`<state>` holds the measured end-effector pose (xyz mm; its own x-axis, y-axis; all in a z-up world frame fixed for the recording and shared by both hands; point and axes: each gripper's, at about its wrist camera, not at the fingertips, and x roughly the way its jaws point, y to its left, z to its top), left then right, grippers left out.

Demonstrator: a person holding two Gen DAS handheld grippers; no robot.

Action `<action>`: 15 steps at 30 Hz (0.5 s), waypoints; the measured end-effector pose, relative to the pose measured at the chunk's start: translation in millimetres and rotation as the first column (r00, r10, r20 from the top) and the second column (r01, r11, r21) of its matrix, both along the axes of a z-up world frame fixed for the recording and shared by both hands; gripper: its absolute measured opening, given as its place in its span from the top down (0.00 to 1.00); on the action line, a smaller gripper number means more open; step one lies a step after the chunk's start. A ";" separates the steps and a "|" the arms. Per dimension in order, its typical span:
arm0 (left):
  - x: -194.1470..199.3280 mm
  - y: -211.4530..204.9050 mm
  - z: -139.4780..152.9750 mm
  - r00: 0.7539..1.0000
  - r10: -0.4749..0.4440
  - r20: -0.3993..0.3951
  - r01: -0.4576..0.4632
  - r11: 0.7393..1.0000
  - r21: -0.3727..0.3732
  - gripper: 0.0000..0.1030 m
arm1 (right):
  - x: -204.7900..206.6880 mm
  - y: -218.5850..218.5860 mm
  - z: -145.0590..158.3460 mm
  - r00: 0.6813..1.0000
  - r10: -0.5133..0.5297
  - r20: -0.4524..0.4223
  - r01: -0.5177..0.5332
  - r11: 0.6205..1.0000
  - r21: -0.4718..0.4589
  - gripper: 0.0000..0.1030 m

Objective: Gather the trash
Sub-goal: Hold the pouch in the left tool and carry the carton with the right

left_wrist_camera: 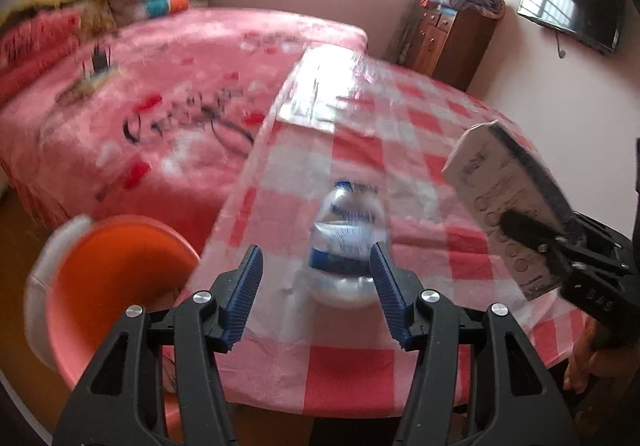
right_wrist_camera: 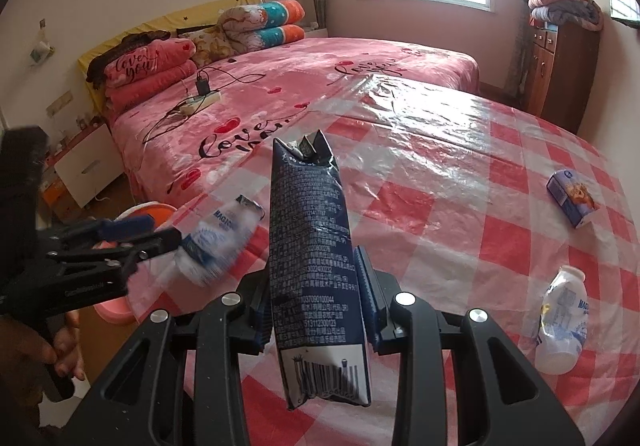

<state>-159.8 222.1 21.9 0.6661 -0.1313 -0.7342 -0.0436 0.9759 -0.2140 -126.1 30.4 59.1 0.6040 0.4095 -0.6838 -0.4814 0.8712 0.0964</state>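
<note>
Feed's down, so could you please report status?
Left gripper open at bottle. Right gripper shut on carton. Bin beside table, unblocked.

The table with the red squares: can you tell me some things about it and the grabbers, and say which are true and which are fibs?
1. The right gripper holds a dark blue carton. True.
2. The table is bare. False: a small box and a white bottle lie on it.
3. A bottle sits between the left gripper's fingers. True.
4. The tub beside the table is green. False: it is orange.
</note>
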 end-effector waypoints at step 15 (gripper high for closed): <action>20.4 -24.4 -17.0 0.996 -0.093 -0.003 0.093 0.995 0.028 0.32 | 6.9 -6.9 -19.1 0.999 -0.014 -0.044 0.014 1.000 0.009 0.64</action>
